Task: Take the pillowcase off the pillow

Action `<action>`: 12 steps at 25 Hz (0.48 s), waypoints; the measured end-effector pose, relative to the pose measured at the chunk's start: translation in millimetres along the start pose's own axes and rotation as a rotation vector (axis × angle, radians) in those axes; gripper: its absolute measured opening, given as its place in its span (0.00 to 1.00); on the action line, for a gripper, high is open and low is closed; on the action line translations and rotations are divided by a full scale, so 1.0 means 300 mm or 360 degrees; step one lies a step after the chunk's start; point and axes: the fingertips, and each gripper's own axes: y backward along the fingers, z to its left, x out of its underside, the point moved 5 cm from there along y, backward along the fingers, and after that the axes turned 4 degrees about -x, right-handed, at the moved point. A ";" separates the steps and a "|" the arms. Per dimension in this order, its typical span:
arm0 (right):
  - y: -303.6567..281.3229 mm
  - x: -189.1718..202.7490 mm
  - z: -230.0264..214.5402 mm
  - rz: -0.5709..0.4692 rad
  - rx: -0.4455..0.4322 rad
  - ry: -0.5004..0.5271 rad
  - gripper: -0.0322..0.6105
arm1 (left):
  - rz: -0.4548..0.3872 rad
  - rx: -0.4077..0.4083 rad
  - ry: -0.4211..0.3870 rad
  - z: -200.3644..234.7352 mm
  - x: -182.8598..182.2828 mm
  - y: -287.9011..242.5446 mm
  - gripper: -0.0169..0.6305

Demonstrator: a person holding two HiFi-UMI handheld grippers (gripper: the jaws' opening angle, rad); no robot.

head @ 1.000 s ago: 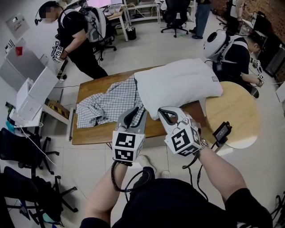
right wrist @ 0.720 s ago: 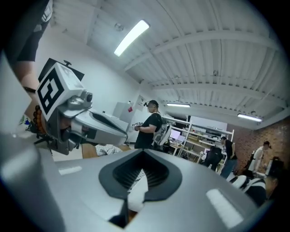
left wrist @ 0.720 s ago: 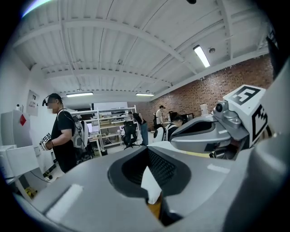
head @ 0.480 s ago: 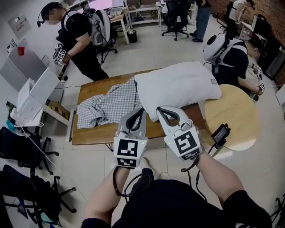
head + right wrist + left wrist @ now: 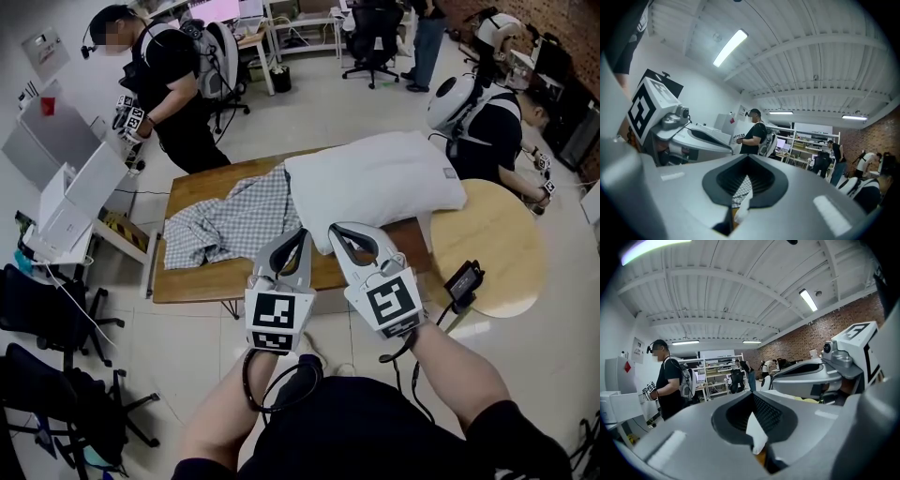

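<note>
A bare white pillow (image 5: pixel 375 178) lies on the right half of the wooden table (image 5: pixel 187 281). The grey checked pillowcase (image 5: pixel 230 220) lies crumpled on the table to its left, touching the pillow's left end. My left gripper (image 5: pixel 298 236) hovers at the table's near edge, jaws shut with nothing in them. My right gripper (image 5: pixel 336 231) is beside it, just in front of the pillow's near corner, also shut and empty. In the left gripper view the left gripper (image 5: pixel 758 452) shows a sliver of white pillow through the hole behind its jaws. In the right gripper view the right gripper (image 5: pixel 736 213) shows checked cloth there.
A round pale table (image 5: pixel 492 239) adjoins on the right, with a small dark device (image 5: pixel 466 278) at its near edge. A seated person (image 5: pixel 487 117) is behind it and another person (image 5: pixel 164 84) stands at the far left. White boxes (image 5: pixel 70 202) and black chairs (image 5: pixel 47 319) stand left.
The left gripper's jaws have closed from slightly apart. Both grippers stay near the table's front edge, barely shifted.
</note>
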 end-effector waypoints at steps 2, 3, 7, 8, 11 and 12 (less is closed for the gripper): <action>0.001 -0.002 0.000 -0.0006 0.0003 -0.0004 0.05 | 0.0000 -0.0001 -0.0003 -0.003 -0.001 0.000 0.03; 0.001 -0.003 0.000 -0.0009 0.0005 -0.0004 0.05 | -0.0001 -0.0001 -0.0005 -0.003 -0.003 0.000 0.03; 0.003 -0.009 0.005 -0.0015 0.0007 0.0000 0.05 | -0.0004 -0.0004 -0.0010 -0.008 -0.006 0.005 0.03; 0.006 -0.010 0.008 -0.0002 0.0011 -0.0021 0.05 | -0.0004 -0.0004 -0.0011 -0.009 -0.008 0.006 0.03; 0.016 -0.014 0.015 0.0051 0.0027 -0.0116 0.05 | -0.0005 0.0000 -0.0016 -0.014 -0.015 0.006 0.03; 0.015 -0.015 0.014 0.0040 0.0026 -0.0100 0.05 | -0.0005 0.0001 -0.0018 -0.016 -0.016 0.007 0.03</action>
